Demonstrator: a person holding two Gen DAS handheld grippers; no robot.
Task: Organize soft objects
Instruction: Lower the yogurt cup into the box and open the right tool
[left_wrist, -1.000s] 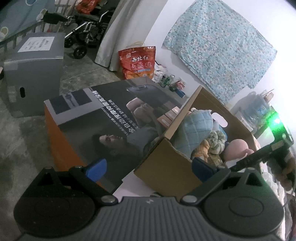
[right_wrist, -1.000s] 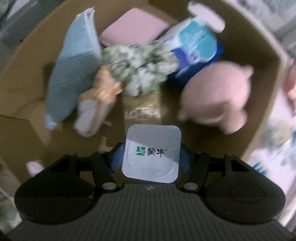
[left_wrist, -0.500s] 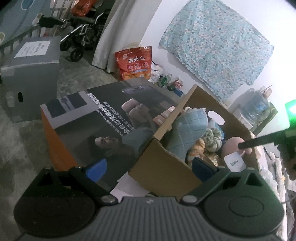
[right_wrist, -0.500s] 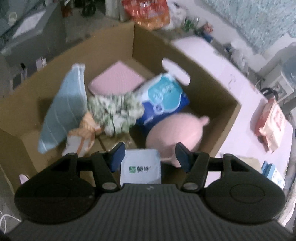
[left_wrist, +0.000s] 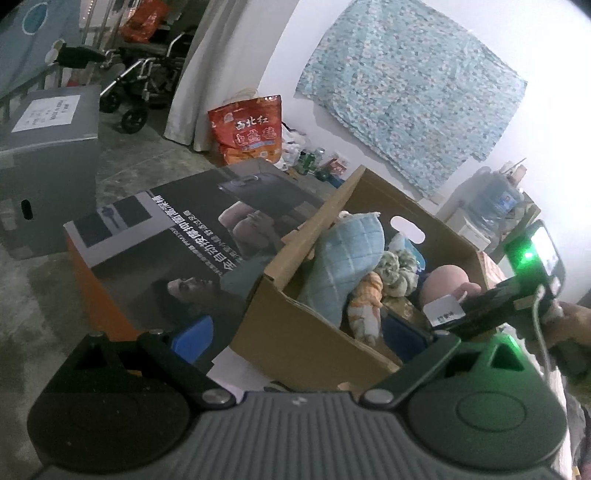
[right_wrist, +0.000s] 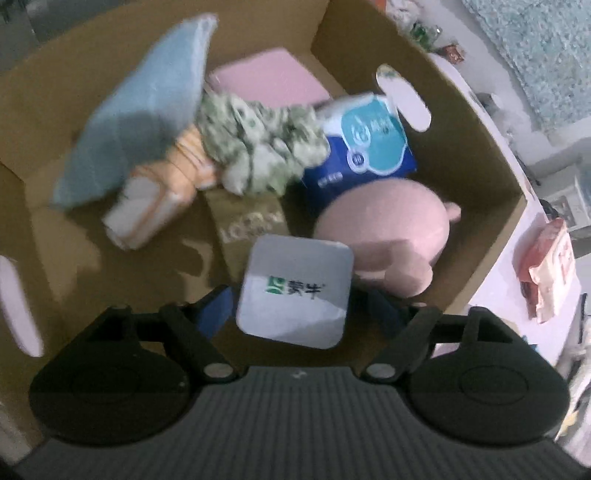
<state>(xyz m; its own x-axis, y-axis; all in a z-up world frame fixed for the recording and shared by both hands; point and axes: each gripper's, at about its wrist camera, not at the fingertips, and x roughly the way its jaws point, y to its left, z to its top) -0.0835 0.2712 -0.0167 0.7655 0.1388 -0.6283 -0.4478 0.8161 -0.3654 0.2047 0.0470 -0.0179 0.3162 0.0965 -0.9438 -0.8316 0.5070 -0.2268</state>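
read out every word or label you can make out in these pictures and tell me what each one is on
"蒙牛": foil lid of the white cup between the right gripper's fingers.
"西北红": red bag by the wall.
Gold packet: blurred.
Blue pack: blurred.
Big printed box: upside down, too small.
Grey box label: too small.

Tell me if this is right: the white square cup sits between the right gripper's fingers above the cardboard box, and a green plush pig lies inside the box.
Not quite: the plush pig is pink, not green, as the right wrist view shows. The white square cup is between the right gripper's fingers above the cardboard box.
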